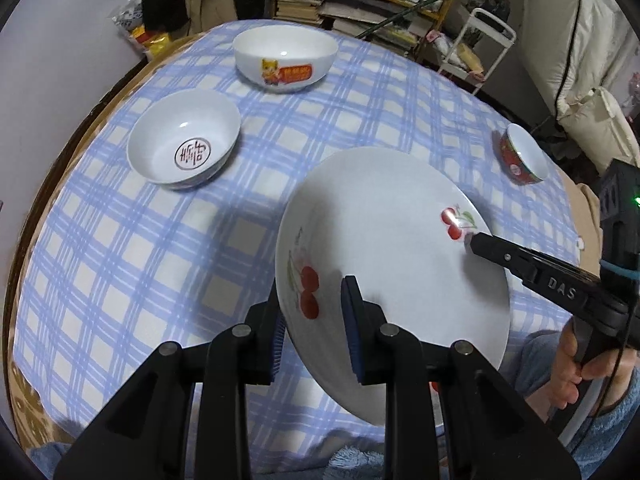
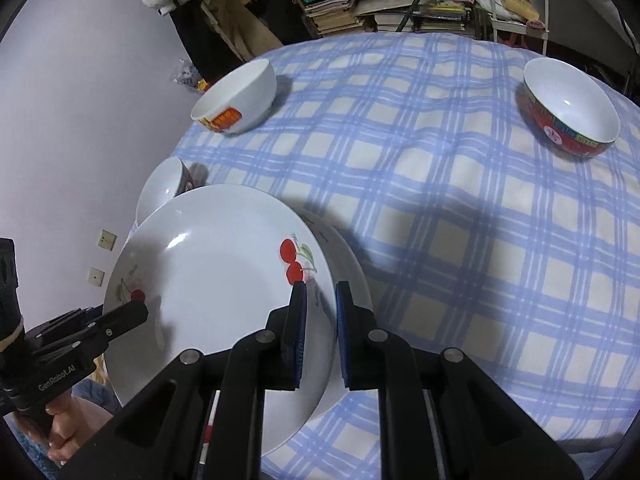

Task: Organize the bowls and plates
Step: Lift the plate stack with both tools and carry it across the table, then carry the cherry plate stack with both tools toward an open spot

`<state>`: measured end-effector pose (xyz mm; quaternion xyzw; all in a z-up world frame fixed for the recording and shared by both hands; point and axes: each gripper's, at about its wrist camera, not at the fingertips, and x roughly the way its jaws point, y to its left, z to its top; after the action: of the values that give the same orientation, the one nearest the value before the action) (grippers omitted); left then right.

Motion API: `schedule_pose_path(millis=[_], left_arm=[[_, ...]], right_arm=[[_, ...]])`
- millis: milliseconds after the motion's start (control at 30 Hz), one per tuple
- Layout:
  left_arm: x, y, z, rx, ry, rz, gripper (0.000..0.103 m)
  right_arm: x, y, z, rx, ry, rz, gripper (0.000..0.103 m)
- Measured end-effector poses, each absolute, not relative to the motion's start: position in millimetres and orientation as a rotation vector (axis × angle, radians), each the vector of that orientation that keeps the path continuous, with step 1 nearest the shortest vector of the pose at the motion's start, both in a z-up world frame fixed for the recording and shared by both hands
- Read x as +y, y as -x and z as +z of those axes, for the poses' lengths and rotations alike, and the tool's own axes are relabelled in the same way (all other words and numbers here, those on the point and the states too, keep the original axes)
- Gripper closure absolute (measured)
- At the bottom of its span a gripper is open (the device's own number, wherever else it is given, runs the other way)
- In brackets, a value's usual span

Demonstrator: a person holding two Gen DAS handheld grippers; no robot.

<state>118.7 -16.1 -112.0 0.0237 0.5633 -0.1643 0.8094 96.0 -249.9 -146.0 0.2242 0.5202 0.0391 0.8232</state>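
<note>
Gripping the cherry plate (image 1: 384, 216), both grippers clamped.

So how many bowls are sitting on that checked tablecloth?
3. A white bowl with a cartoon label at the far edge, a white bowl with a dark emblem inside nearer on the left, and a red-sided bowl far right. The held plate may hide others.

"DAS" on right tongs (image 1: 468, 240); "GenRobot.AI" on left tongs (image 2: 132, 312).

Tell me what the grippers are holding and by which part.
Both hold the cherry plate by its rim: left gripper on one edge, right gripper on the opposite edge.
</note>
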Motion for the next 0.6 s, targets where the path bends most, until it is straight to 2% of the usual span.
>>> schedule_pose_path(millis=[600], left_arm=[[-30, -135, -153, 1.324, -0.068, -0.339, 0.078]], right_arm=[[-249, -100, -165, 1.151, -0.421, 0.007, 0.087]])
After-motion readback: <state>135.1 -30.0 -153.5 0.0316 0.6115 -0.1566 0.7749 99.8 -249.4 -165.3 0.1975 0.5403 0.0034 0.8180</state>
